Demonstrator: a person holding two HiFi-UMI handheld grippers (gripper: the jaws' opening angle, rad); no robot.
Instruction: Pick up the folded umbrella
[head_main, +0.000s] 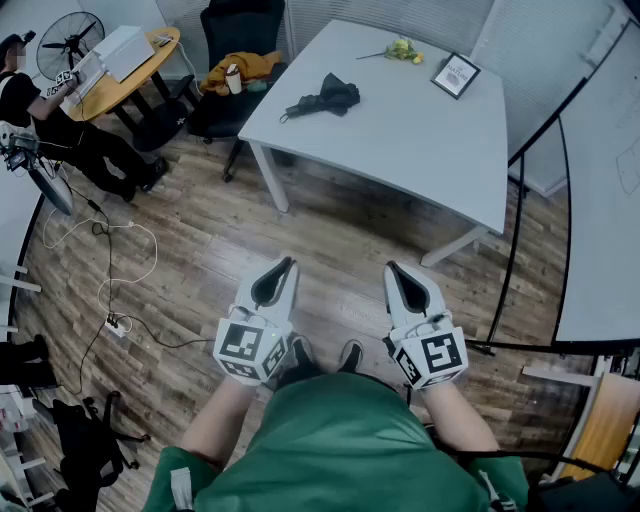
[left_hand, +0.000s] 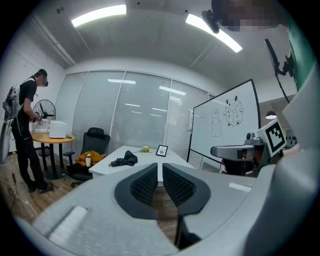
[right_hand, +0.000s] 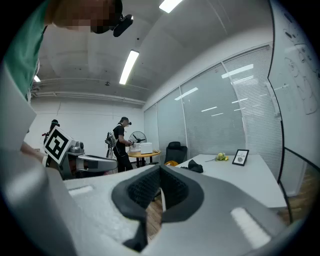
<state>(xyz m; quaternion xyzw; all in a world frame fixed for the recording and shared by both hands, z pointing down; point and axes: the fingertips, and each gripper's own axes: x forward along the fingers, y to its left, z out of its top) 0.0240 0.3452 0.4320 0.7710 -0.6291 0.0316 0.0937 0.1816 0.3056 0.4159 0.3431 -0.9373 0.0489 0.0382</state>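
Note:
The folded black umbrella (head_main: 325, 97) lies on the near-left part of a white table (head_main: 420, 130), far ahead of both grippers. It shows small in the left gripper view as the umbrella (left_hand: 125, 160) and in the right gripper view as the umbrella (right_hand: 194, 167). My left gripper (head_main: 283, 268) and right gripper (head_main: 393, 270) are held side by side over the wooden floor, well short of the table. The left gripper (left_hand: 159, 167) has its jaws together with nothing between them. The right gripper (right_hand: 161, 170) is likewise shut and empty.
On the table stand a framed picture (head_main: 456, 75) and yellow flowers (head_main: 403, 49). A black chair with an orange cloth (head_main: 243, 66) sits at its left end. A person (head_main: 60, 120) stands by a round wooden table (head_main: 125, 70). Cables (head_main: 110, 260) trail on the floor; a whiteboard (head_main: 600, 150) stands right.

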